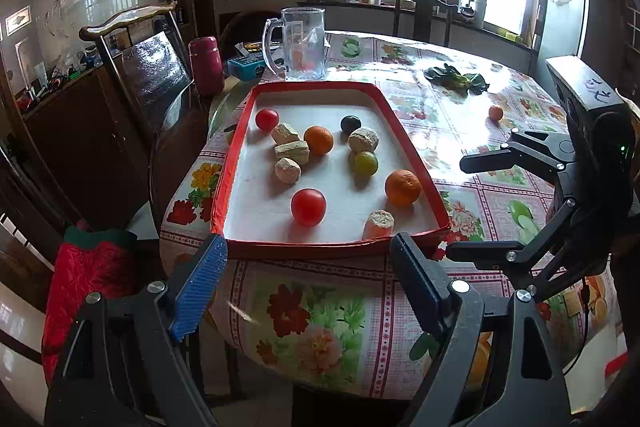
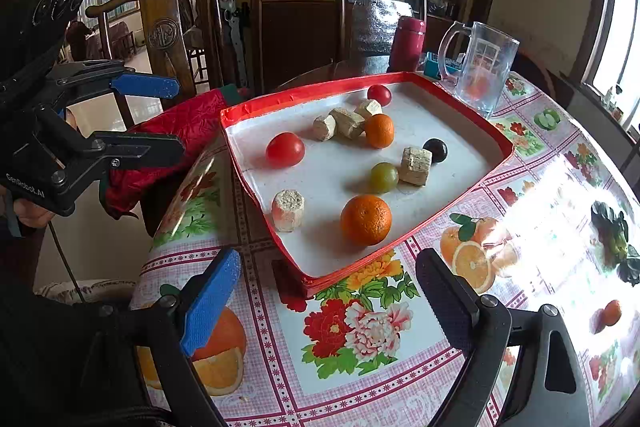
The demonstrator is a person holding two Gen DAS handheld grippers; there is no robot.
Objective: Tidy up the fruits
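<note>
A red-rimmed tray (image 1: 232, 179) (image 2: 240, 113) with a white floor lies on the flowered table. In it are two red tomatoes (image 1: 308, 207) (image 2: 285, 149), two oranges (image 1: 403, 187) (image 2: 366, 219), a green fruit (image 1: 366, 163) (image 2: 383, 177), a dark plum (image 1: 351, 123) (image 2: 435, 150) and several sugarcane pieces (image 1: 292, 152) (image 2: 287, 211). My left gripper (image 1: 310, 255) (image 2: 176, 117) hovers open at the tray's near edge, holding nothing. The right gripper (image 2: 328, 267) (image 1: 464, 205) is open and empty too, just off the tray's corner.
A small orange (image 1: 495, 112) (image 2: 612, 311) and green leaves (image 1: 460, 79) (image 2: 612, 227) lie on the table beyond the tray. A glass mug (image 1: 300, 43) (image 2: 480, 67) and a maroon flask (image 1: 206, 65) stand behind it. Chairs and a red cloth (image 1: 88, 267) flank the table.
</note>
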